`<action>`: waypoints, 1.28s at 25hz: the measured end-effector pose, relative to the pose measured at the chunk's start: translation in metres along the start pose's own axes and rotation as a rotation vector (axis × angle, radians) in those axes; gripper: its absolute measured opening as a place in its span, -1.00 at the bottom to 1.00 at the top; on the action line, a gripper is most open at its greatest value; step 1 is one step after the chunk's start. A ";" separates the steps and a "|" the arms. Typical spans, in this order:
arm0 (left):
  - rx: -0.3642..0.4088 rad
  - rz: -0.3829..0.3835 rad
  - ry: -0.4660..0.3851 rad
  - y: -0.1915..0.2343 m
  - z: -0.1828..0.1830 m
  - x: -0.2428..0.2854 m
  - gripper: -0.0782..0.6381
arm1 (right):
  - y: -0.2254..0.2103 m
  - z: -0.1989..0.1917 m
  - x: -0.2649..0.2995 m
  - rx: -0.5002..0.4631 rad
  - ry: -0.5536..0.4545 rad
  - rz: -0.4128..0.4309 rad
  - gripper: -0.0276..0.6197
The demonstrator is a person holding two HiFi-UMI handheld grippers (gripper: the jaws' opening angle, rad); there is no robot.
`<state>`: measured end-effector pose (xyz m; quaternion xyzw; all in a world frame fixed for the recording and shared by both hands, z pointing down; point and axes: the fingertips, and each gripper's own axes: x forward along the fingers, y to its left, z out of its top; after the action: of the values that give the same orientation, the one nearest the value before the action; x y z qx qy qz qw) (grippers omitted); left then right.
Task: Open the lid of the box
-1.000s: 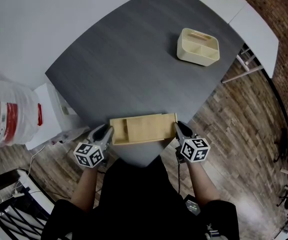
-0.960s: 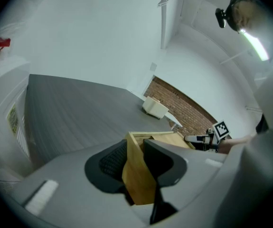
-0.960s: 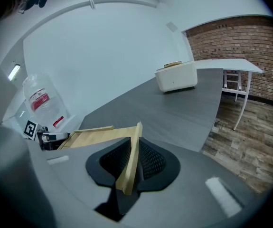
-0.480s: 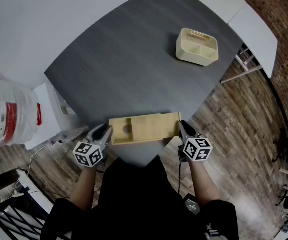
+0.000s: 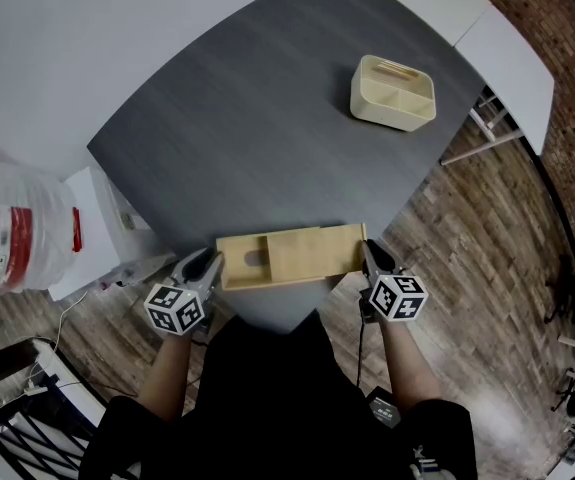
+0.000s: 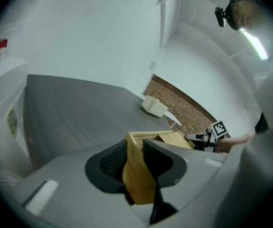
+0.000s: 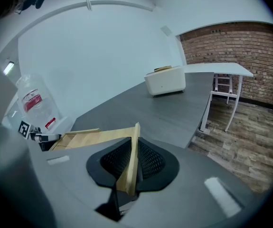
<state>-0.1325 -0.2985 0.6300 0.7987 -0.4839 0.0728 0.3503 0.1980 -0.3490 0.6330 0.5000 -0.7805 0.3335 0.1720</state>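
At the far left, off the desk [image 5: 267,118], stands a white plastic container [image 5: 12,233] with a red label. The left gripper [image 5: 207,263] comes in at the desk's near corner and is clamped on the left end of the wooden box [image 5: 239,271]; in the left gripper view the box's end wall sits upright between the two pads. The box lies flat along the near edge of the desk, long side running left to right. Its sliding lid [image 5: 312,251] is drawn partly toward the right, so the box's left part is uncovered. The right gripper [image 5: 370,256] holds the lid's right end: its jaws have just been closing, and the thin board stands edge-on between the pads. Well beyond, toward the desk's far right side, sits a cream tray [image 5: 394,93].
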 end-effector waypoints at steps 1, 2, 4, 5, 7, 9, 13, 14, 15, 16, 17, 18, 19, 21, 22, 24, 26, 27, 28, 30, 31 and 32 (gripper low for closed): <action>0.000 0.000 0.001 0.000 0.000 0.000 -0.49 | 0.000 0.000 0.000 -0.007 0.002 -0.003 -0.77; 0.001 -0.001 0.002 0.000 0.000 0.000 -0.49 | 0.000 0.000 0.000 -0.013 0.005 -0.005 -0.77; 0.002 -0.002 0.004 0.000 0.000 0.000 -0.49 | -0.002 0.001 0.001 -0.019 0.007 -0.010 -0.78; 0.001 -0.002 0.006 0.000 -0.001 0.000 -0.49 | -0.003 0.001 0.001 -0.018 0.007 -0.013 -0.78; -0.001 -0.002 0.008 0.000 -0.001 0.000 -0.49 | -0.006 0.001 0.001 -0.013 0.007 -0.019 -0.78; -0.001 -0.003 0.008 0.000 -0.001 0.000 -0.49 | -0.009 0.003 0.000 -0.011 0.004 -0.028 -0.78; -0.001 -0.004 0.010 0.000 -0.001 0.001 -0.49 | -0.018 0.006 -0.002 0.008 -0.008 -0.052 -0.79; -0.001 -0.004 0.010 0.000 -0.001 0.000 -0.49 | -0.021 0.007 -0.003 0.016 -0.010 -0.057 -0.79; -0.002 -0.005 0.010 0.000 -0.001 0.000 -0.49 | -0.023 0.007 -0.004 0.022 -0.012 -0.062 -0.79; -0.002 -0.006 0.010 -0.001 -0.001 0.000 -0.49 | -0.025 0.008 -0.005 0.026 -0.014 -0.066 -0.80; -0.002 -0.006 0.010 -0.001 -0.001 0.000 -0.49 | -0.027 0.008 -0.005 0.027 -0.014 -0.070 -0.80; 0.000 -0.006 0.010 -0.001 -0.001 0.000 -0.49 | -0.029 0.008 -0.006 0.027 -0.013 -0.072 -0.80; 0.001 -0.006 0.010 -0.001 -0.001 0.000 -0.49 | -0.030 0.009 -0.006 0.024 -0.012 -0.075 -0.80; 0.002 -0.006 0.011 -0.001 -0.001 0.000 -0.49 | -0.031 0.009 -0.006 0.013 -0.008 -0.081 -0.80; 0.003 -0.006 0.011 -0.001 0.000 0.000 -0.49 | -0.031 0.009 -0.006 0.005 -0.007 -0.085 -0.80; 0.003 -0.007 0.013 -0.001 -0.001 0.000 -0.49 | -0.031 0.009 -0.006 -0.012 -0.003 -0.093 -0.80; 0.003 -0.008 0.014 0.000 -0.001 0.000 -0.49 | -0.032 0.009 -0.005 -0.016 -0.001 -0.099 -0.80; 0.003 -0.009 0.015 -0.001 -0.001 0.000 -0.49 | -0.032 0.009 -0.005 -0.015 0.000 -0.105 -0.80; 0.004 -0.010 0.015 -0.001 -0.001 0.000 -0.49 | -0.033 0.009 -0.005 -0.015 0.002 -0.111 -0.81; 0.002 -0.011 0.015 0.000 -0.001 0.000 -0.49 | -0.034 0.009 -0.005 -0.017 0.003 -0.126 -0.81; 0.002 -0.010 0.015 0.000 -0.001 0.000 -0.49 | -0.034 0.009 -0.004 -0.018 0.003 -0.133 -0.81; 0.001 -0.010 0.015 0.001 -0.001 0.000 -0.49 | -0.035 0.009 -0.004 -0.020 0.003 -0.142 -0.81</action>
<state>-0.1330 -0.2975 0.6311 0.8006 -0.4773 0.0775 0.3539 0.2318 -0.3624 0.6359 0.5517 -0.7462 0.3135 0.2012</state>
